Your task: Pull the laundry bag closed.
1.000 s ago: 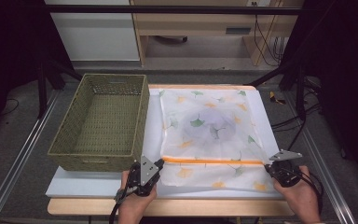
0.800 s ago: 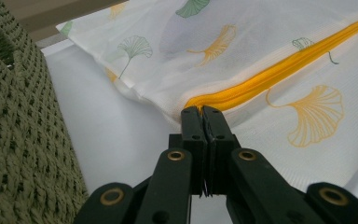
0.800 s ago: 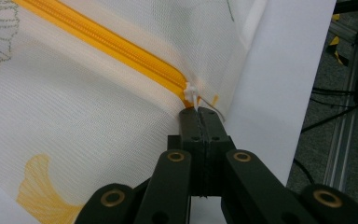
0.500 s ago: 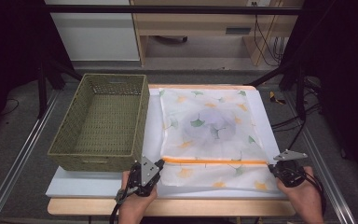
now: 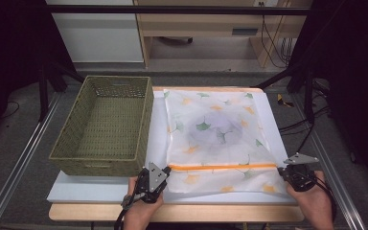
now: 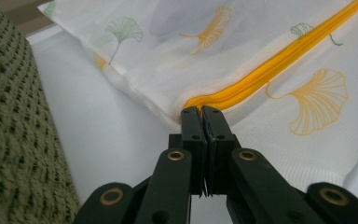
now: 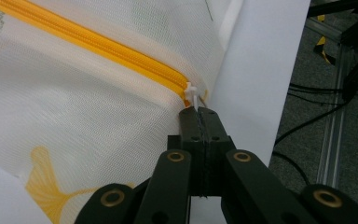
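Mesh bag (image 5: 215, 139), white with ginkgo leaves printed on it, lies flat on the white worktop (image 5: 100, 189), just right of the green woven basket (image 5: 106, 125). An orange zip (image 5: 220, 166) runs across the bag near its front edge, and one hand-held gripper sits at each end of it. The left hand-held gripper (image 5: 159, 178) has its jaws pressed together on the bag's fabric edge right where the zip ends, as the left gripper view (image 6: 204, 112) shows. The right hand-held gripper (image 5: 287, 168) is clamped on the small white zip pull (image 7: 193, 95) at the opposite end, by the bag's right edge, jaws tight together (image 7: 199, 114).
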The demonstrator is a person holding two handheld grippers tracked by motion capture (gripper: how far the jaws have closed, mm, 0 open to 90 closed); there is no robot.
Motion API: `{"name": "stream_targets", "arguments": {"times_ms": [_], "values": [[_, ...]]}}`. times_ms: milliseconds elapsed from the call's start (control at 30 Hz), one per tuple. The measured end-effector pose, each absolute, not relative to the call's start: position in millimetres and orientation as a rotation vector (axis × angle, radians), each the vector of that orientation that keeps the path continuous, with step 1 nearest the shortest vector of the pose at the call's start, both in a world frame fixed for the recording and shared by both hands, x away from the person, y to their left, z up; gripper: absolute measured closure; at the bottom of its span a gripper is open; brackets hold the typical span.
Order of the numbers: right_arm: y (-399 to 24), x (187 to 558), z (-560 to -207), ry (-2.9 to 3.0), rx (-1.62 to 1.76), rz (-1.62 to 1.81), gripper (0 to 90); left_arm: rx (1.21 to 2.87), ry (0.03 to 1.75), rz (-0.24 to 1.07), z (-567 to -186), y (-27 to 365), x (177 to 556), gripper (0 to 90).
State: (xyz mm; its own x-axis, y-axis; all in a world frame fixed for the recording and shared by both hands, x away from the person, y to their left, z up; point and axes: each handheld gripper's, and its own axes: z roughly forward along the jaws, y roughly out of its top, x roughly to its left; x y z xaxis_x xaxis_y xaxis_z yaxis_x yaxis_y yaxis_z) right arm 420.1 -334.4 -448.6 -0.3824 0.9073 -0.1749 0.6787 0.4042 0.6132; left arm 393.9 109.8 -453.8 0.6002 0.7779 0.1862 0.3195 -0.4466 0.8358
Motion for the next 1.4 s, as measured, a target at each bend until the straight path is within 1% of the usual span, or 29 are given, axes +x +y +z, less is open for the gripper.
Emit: {"name": "stream_targets", "arguments": {"times_ms": [133,500,733,1167,1267,1333,1400], "values": [[-337.2,418.6,-447.7,2.160,1.363,0.633,90.0,2.034,0.848,0.744,-455.0,107.4,394.0,88.3],[-333.6,416.1,-447.4,2.161,1.341,0.654,90.0,2.077,0.877,0.738,-460.2,108.9,395.6,88.0],[-327.5,416.9,-452.2,2.195,1.333,0.655,90.0,2.078,0.900,0.733,-461.3,112.6,396.9,87.8],[-329.7,416.6,-455.2,2.201,1.331,0.690,89.7,2.075,0.899,0.725,-461.1,113.4,397.3,87.3],[-329.5,416.3,-455.3,2.202,1.336,0.699,87.7,2.055,0.901,0.731,-460.6,113.8,397.2,85.7],[-329.5,416.1,-455.3,2.193,1.342,0.706,83.9,2.042,0.893,0.734,-459.4,114.2,396.8,83.1],[-329.8,415.6,-454.4,2.183,1.347,0.721,78.6,2.024,0.881,0.739,-457.1,115.0,396.3,78.6]]}}
